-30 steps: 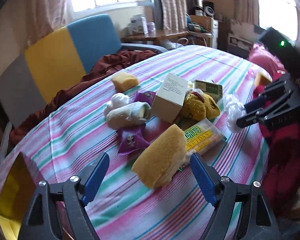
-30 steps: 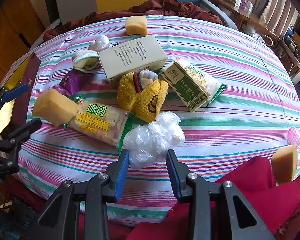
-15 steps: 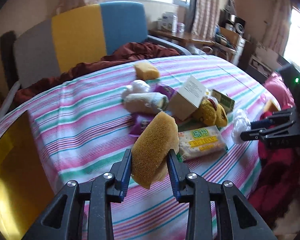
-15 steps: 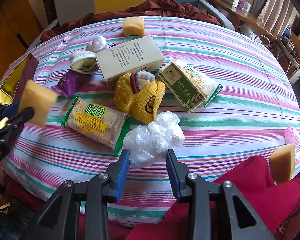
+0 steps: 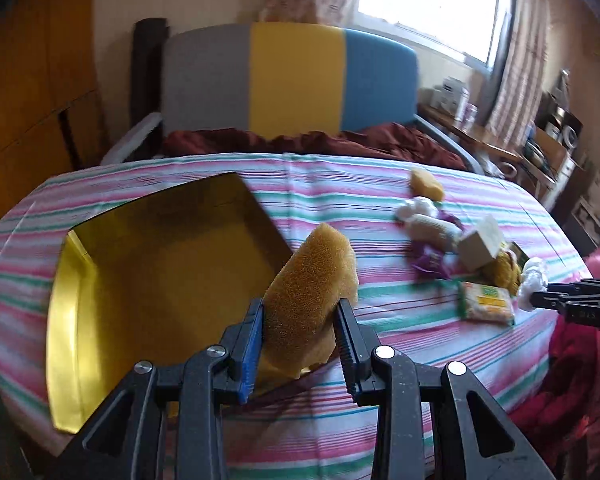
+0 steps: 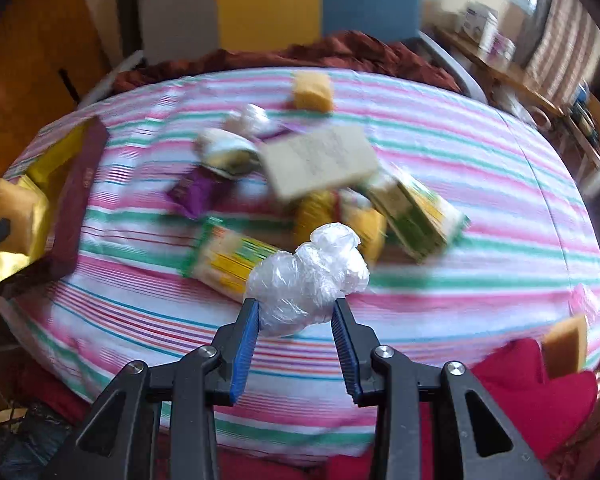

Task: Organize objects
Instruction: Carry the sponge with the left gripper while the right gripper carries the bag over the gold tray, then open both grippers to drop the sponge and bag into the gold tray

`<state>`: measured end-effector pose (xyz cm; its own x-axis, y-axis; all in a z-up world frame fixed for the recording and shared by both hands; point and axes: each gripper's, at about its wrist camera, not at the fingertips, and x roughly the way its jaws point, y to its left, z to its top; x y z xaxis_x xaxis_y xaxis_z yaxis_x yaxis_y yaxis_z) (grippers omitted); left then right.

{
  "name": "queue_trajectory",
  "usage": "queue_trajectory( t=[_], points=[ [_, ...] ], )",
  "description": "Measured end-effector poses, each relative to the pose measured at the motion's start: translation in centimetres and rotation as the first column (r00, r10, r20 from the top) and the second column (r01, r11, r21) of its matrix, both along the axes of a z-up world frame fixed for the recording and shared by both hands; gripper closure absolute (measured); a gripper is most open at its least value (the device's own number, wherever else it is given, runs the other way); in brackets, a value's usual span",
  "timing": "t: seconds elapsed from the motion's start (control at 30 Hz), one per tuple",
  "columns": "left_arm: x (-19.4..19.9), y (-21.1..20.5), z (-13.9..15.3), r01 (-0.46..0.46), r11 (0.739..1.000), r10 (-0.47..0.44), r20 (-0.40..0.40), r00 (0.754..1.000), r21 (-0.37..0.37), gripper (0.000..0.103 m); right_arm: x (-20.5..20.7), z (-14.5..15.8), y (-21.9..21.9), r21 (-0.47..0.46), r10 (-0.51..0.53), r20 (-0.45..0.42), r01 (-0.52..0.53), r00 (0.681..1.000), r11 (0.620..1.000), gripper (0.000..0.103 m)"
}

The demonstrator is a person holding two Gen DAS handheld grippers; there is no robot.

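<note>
Indoors, above a striped cloth (image 5: 340, 200) (chair beyond), left tongs (image 5: 300, 320) pinch sponge (image 5: 312, 280), right tongs (image 6: 294, 320) grip bag (image 6: 308, 276).

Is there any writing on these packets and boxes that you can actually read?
None reads clearly now.
Cracker packet: yellow label with green marks, too blurred.
Beige box: lines of fine print, motion-blurred.
Green packet: print smeared.
Purple pouch: nothing legible.
Right gripper: small embossed marking on its body, too small.
</note>
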<state>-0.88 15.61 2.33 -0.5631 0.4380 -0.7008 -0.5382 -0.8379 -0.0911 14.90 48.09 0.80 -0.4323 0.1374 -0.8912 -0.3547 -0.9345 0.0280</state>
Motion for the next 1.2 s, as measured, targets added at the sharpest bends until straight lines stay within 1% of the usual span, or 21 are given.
queue_trajectory(
  t=[0.07,0.13,0.23,0.3,0.4,0.53,0.6,0.77,0.87,1.0,1.1,1.13,1.17,1.2],
  points=[
    [-0.5,-2.3,-0.1,-0.051,0.999,0.051,0.008,0.999,0.008,0.068,-1.4,1.2,-2.4,0.008,0.069,-0.042,-0.068,0.997,0.998,0.066],
    [-0.8,-4.1,-0.4,-0.097,0.995,0.097,0.009,0.995,0.008,0.068,-3.1,2.2,-5.1,0.007,0.140,-0.080,-0.140,0.987,0.990,0.066],
    [-1.3,-6.9,-1.0,-0.176,0.984,0.176,0.019,0.984,-0.005,0.068,-5.8,3.4,-9.6,-0.002,0.247,-0.129,-0.250,0.960,0.968,0.066],
    [-1.7,-8.8,-1.5,-0.229,0.973,0.230,0.031,0.973,-0.017,0.068,-7.9,3.7,-12.8,-0.016,0.319,-0.158,-0.325,0.935,0.946,0.066],
    [-2.0,-11.3,-2.3,-0.299,0.954,0.300,0.041,0.953,-0.038,0.068,-10.9,3.5,-17.4,-0.035,0.409,-0.173,-0.421,0.896,0.907,0.066],
    [-2.0,-13.5,-3.4,-0.358,0.931,0.361,0.050,0.931,-0.070,0.067,-14.4,2.1,-22.7,-0.056,0.494,-0.171,-0.509,0.852,0.859,0.066],
    [-2.1,-14.3,-3.8,-0.382,0.921,0.387,0.052,0.921,-0.079,0.067,-15.9,1.2,-24.9,-0.075,0.523,-0.169,-0.540,0.836,0.839,0.066],
    [-2.7,-15.2,-4.6,-0.411,0.908,0.416,0.055,0.908,-0.087,0.066,-18.9,-1.5,-29.0,-0.106,0.579,-0.132,-0.592,0.805,0.799,0.066],
    [-3.1,-15.4,-4.9,-0.419,0.903,0.425,0.055,0.904,-0.093,0.065,-20.0,-2.7,-30.5,-0.124,0.596,-0.119,-0.607,0.794,0.785,0.066],
    [-3.6,-15.6,-4.9,-0.433,0.895,0.439,0.042,0.897,-0.106,0.063,-20.3,-3.6,-31.4,-0.134,0.616,-0.097,-0.624,0.781,0.770,0.066],
    [-3.6,-15.4,-4.8,-0.441,0.891,0.446,0.027,0.894,-0.108,0.058,-20.5,-4.3,-32.1,-0.137,0.634,-0.088,-0.640,0.768,0.756,0.063],
    [-3.6,-15.4,-4.7,-0.442,0.890,0.447,0.023,0.894,-0.110,0.054,-20.2,-4.3,-32.2,-0.141,0.639,-0.086,-0.644,0.764,0.752,0.063],
    [-3.5,-15.4,-4.6,-0.445,0.888,0.450,0.016,0.893,-0.111,0.047,-20.2,-4.5,-32.4,-0.146,0.645,-0.082,-0.649,0.760,0.747,0.062],
    [-3.4,-15.4,-4.6,-0.448,0.887,0.452,0.009,0.892,-0.112,0.044,-20.2,-4.6,-32.6,-0.153,0.648,-0.083,-0.652,0.757,0.742,0.060]
  ],
)
